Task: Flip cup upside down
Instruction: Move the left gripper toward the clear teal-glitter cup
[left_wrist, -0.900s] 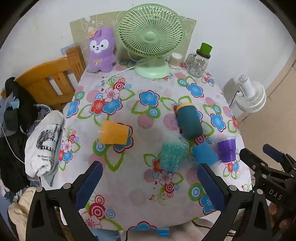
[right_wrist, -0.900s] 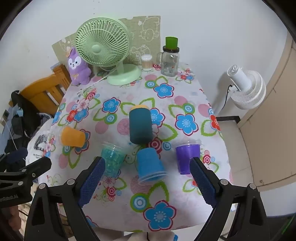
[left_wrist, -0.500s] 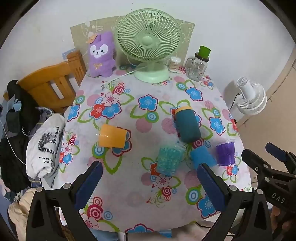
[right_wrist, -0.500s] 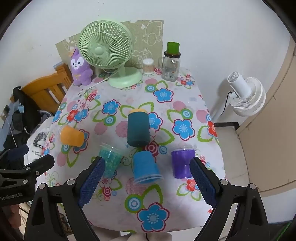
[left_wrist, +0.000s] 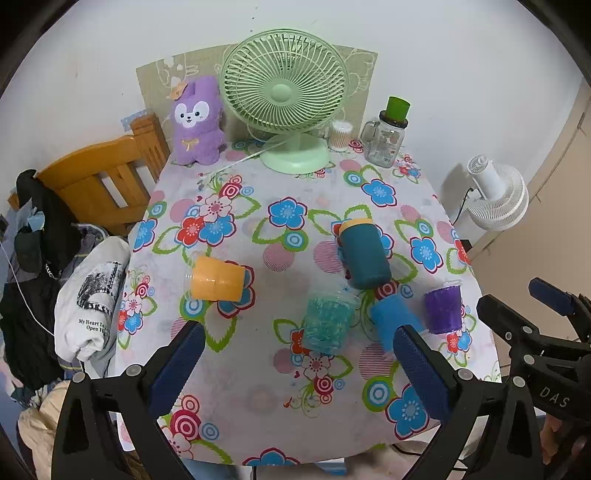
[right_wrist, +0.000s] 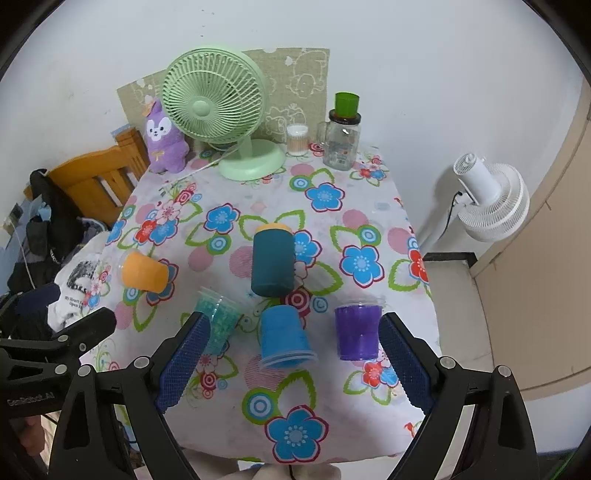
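purple cup (right_wrist: 358, 332) upright at 3 o'clock; approach step; right gripper (right_wrist: 291, 363), left gripper (left_wrist: 295, 369) released, empty; next: grasp cup.

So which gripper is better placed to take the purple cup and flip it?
Probably the right gripper: the upright purple cup stands just inside its right finger. For the left gripper that cup lies outside its open fingers, to the right.

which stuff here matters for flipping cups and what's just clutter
Job: orange cup, teal cup, blue cup, purple cup, dark teal cup.

Clutter: green fan, purple plush, glass jar, cotton swab tub.
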